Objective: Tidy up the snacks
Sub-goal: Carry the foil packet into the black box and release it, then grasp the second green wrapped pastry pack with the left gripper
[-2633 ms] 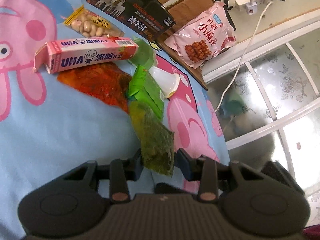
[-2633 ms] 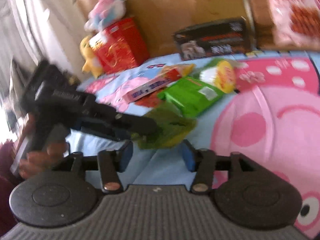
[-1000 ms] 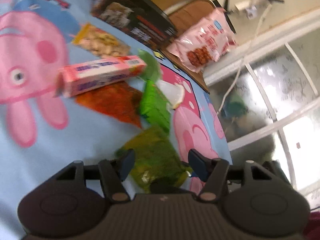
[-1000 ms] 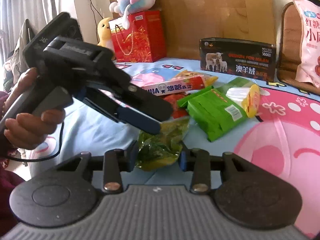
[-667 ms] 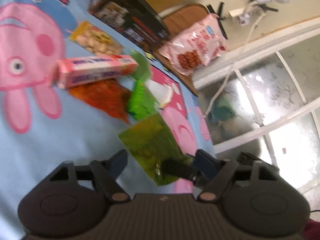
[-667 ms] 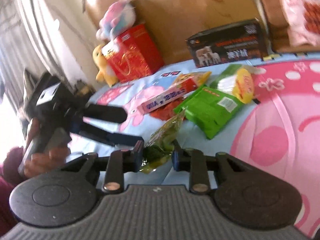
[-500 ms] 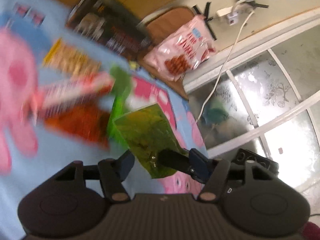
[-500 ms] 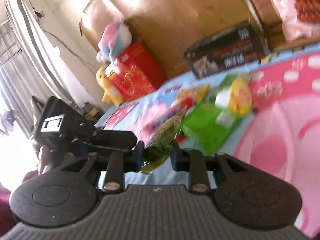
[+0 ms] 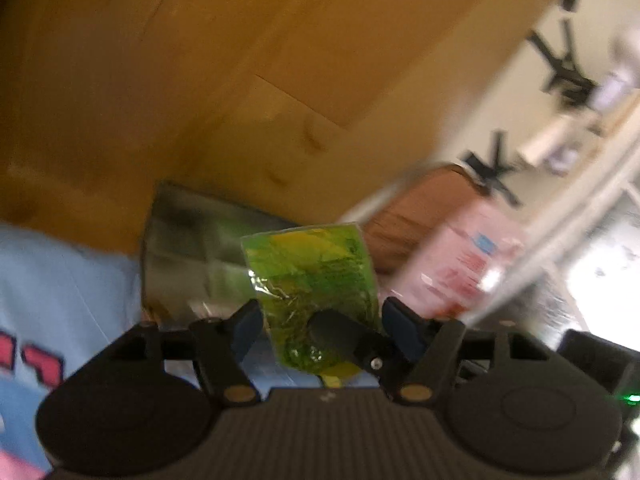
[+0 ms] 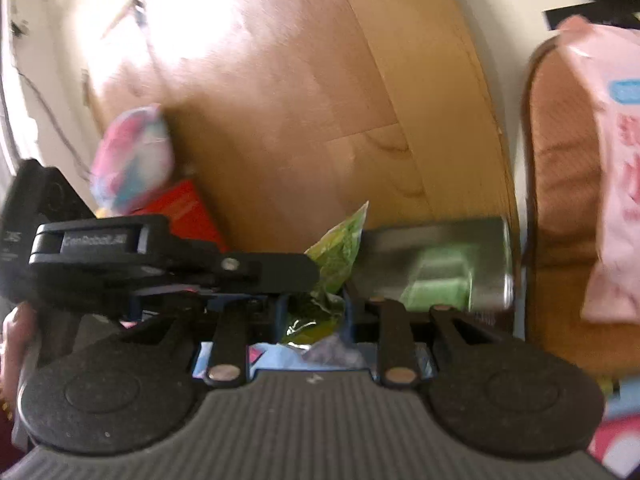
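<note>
Your right gripper (image 10: pixel 310 312) clamps the green snack packet (image 9: pixel 316 276) — your left gripper (image 9: pixel 320 326) spread wide around it.

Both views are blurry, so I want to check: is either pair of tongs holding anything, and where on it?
The right tongs pinch the green snack packet at its lower end. The left tongs stand open around it, not gripping.

The right gripper (image 10: pixel 311 312) pinches a green snack packet (image 10: pixel 332 264). The left gripper (image 10: pixel 276 270) touches the packet from the left side.
</note>
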### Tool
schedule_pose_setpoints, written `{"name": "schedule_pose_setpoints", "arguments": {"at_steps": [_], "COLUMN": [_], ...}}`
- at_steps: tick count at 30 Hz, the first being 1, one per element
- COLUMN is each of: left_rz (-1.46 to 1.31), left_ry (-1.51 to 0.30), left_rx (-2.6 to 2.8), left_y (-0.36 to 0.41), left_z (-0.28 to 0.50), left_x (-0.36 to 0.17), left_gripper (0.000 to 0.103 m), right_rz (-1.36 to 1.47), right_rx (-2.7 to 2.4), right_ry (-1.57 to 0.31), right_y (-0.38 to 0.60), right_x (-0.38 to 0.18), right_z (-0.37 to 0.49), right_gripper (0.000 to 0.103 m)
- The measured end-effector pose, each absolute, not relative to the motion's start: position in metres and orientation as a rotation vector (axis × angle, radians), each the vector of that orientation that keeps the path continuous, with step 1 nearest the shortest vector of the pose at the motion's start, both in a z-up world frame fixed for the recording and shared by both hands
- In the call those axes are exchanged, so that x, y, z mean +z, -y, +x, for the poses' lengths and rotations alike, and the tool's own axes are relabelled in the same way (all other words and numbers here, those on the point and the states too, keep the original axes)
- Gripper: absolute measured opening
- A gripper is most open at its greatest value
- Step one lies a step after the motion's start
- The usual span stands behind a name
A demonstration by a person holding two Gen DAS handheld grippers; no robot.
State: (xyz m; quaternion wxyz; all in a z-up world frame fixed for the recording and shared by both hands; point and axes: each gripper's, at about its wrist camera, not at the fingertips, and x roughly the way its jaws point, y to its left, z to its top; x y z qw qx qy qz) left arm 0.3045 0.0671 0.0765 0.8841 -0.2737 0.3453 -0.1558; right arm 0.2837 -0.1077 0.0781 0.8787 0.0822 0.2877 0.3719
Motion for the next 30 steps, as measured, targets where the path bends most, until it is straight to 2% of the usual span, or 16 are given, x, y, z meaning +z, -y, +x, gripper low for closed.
{"name": "schedule_pose_setpoints", "arguments": {"at_steps": [2, 4, 5, 11, 17, 19, 20, 23, 30], "left_rz": [-0.542, -0.534, -0.533, -0.471, -0.419, -0.432, -0.448, -0.381, -0.215], "left_ry": [-0.717, -0.719, -0.714, -0.686, -0.876, -0.967, -1.007, -0.976, -0.996], "left_rx": [-0.285, -0.291, -0.306, -0.399, -0.444, -0.463, -0.466, -0.454, -0.659], "left_y": [-0.065, -0.065, -0.065, -0.06, -0.018, -0.005, 0.0, 0.016, 0.08], "left_z": [0.313, 0.313, 0.308, 0.26, 0.256, 0.26, 0.26, 0.244, 0.214], "left_x": [0.071, 0.067, 0.067, 0.069, 0.033, 0.017, 0.008, 0.008, 0.012], "left_gripper": [0.069, 0.07, 0.073, 0.074, 0.074, 0.067, 0.063, 0.063, 0.063], "right_rz": [0.144, 0.109, 0.093, 0.163, 0.145, 0.135, 0.145, 0.166, 0.145], "right_rx": [0.762, 0.73, 0.713, 0.675, 0.655, 0.669, 0.68, 0.71, 0.707], "right_ry": [-0.624, -0.647, -0.647, -0.607, -0.798, -0.844, -0.837, -0.839, -0.748], "right_y": [0.096, 0.09, 0.09, 0.15, 0.175, 0.172, 0.175, 0.176, 0.189], "right_x": [0.071, 0.066, 0.064, 0.064, 0.03, 0.018, 0.015, 0.018, 0.024], "right_z": [0.298, 0.305, 0.304, 0.262, 0.22, 0.209, 0.199, 0.175, 0.096], "right_gripper": [0.037, 0.053, 0.054, 0.055, 0.054, 0.053, 0.053, 0.048, 0.051]}}
